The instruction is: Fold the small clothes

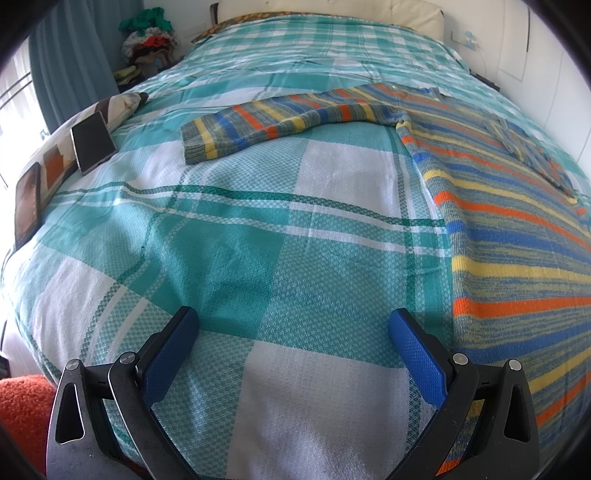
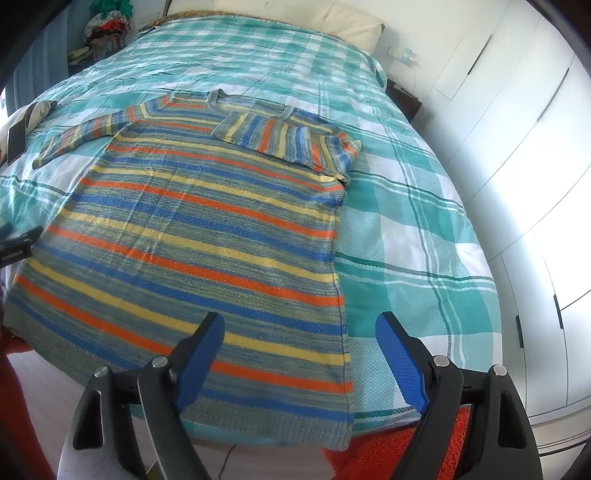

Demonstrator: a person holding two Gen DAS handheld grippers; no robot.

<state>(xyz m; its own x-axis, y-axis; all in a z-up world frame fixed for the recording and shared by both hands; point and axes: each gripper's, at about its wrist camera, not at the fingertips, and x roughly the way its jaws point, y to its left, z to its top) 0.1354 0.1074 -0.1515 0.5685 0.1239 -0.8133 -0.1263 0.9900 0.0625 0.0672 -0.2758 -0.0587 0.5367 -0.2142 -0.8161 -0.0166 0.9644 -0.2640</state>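
Currently listed: one knitted sweater in grey-green with orange, yellow and blue stripes (image 2: 192, 236), lying flat on a bed covered by a teal-and-white checked woven bedspread (image 1: 258, 236).

Left tongs (image 1: 293, 332): black frame, blue textured pads, standing apart with nothing between them; only bare bedspread lies under the gap. The sweater's body is to their right, its edge just beside the right pad. One sleeve (image 1: 280, 120) stretches out flat ahead of them, cuff pointing left.

Right tongs (image 2: 300, 332): same build, also standing apart and holding nothing. The left pad hangs over the sweater's lower body near the hem; the right pad is over bare bedspread. The sweater's side seam runs between the two pads. Ahead, the other sleeve (image 2: 291, 134) is folded across the chest, near the neckline.

Further items: a patterned cushion (image 1: 122, 105) far left of the left tongs, with a dark flat phone (image 1: 93, 142) leaning on it; a cream pillow (image 2: 332, 22) at the bed's far end; white cupboard doors (image 2: 517, 166) to the right of the right tongs; an orange shaggy rug (image 2: 388, 448) below the bed's near edge.
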